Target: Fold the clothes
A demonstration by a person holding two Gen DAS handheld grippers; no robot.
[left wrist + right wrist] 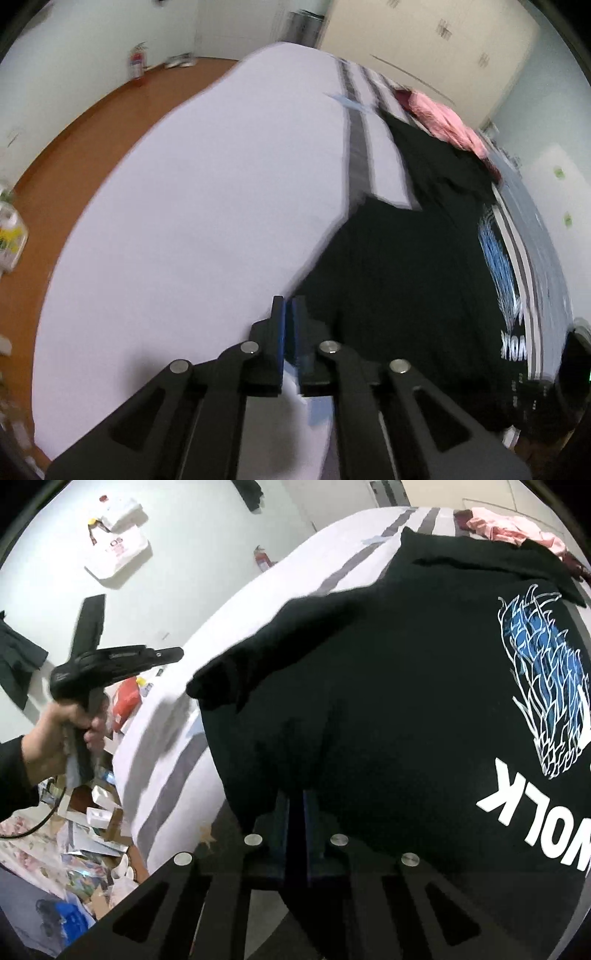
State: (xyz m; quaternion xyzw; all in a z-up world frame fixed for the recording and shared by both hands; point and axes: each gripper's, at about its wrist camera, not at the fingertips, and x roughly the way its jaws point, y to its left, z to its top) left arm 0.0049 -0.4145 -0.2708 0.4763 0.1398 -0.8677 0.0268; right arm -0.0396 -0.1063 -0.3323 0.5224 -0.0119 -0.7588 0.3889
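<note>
A black T-shirt (406, 258) (369, 683) with a blue and white print (546, 686) lies spread on the bed. One sleeve (240, 672) sticks out to the left. My right gripper (295, 801) is shut on the shirt's near edge, and black cloth covers its fingertips. My left gripper (288, 310) hovers over the white sheet just left of the shirt's edge. Only a narrow gap separates its jaws, and nothing is between them. In the right wrist view a hand (55, 723) holds the left gripper (179, 653) off the bed, apart from the sleeve.
The bed (184, 221) (166, 746) has a white sheet with grey stripes. A pink garment (447, 118) (509, 528) lies at its far end. Brown floor (74, 147) runs along the left side, with a fire extinguisher (136, 62). Boxes and clutter (92, 830) sit beside the bed.
</note>
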